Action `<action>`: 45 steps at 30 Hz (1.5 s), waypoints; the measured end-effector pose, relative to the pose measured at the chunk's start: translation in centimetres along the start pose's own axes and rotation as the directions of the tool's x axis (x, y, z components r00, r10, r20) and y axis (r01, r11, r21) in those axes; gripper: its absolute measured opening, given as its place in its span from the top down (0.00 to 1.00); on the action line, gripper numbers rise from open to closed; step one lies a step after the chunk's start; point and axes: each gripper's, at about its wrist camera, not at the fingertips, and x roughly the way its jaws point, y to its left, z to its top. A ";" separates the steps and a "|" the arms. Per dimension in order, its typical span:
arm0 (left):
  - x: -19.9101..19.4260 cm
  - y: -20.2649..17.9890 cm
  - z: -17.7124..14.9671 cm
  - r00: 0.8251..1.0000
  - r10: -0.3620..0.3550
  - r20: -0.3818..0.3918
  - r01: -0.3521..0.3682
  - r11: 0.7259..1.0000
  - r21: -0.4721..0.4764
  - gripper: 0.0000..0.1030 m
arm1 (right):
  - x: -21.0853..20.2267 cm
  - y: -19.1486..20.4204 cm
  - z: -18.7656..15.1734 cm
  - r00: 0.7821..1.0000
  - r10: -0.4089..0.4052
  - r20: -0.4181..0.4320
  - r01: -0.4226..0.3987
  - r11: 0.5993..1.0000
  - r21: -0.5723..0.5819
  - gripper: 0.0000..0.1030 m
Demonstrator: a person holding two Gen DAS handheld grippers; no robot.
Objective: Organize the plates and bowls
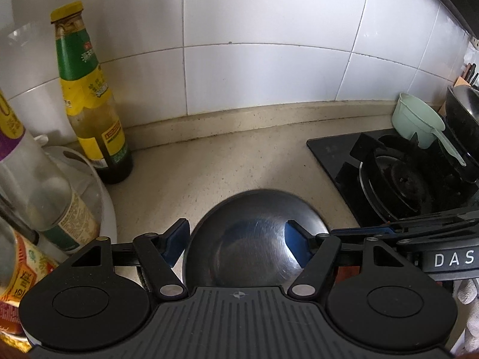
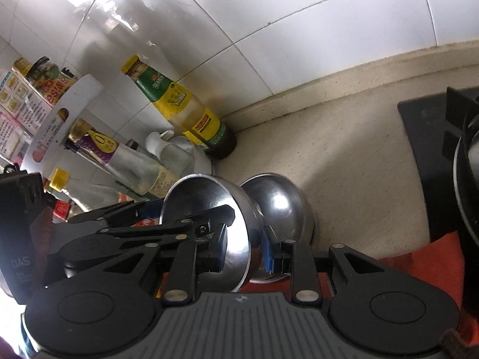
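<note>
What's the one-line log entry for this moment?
right gripper: shut on bowl rim | left gripper: at bowl, grip unclear | second bowl: beside it

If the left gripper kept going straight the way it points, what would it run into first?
The left gripper is already around a steel bowl, which would go along with it. Beyond that, the first thing in line looks like the bare counter, then the tiled wall. Depth is hard to judge.
</note>
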 end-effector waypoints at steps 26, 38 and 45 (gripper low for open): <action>-2.4 2.4 -4.2 0.999 0.002 0.050 0.000 0.999 -0.039 0.11 | -0.3 0.4 -1.4 0.998 -0.069 0.010 0.069 0.994 -0.079 0.71; -2.3 1.0 -6.5 1.000 -0.010 0.024 0.009 0.998 0.055 0.07 | -0.5 0.9 -2.6 0.996 -0.083 0.011 0.084 0.995 -0.052 0.61; -1.1 0.6 -6.7 1.000 -0.027 0.001 0.027 0.995 0.094 0.05 | -0.3 0.6 -2.6 0.995 -0.101 0.005 0.102 0.994 -0.030 0.54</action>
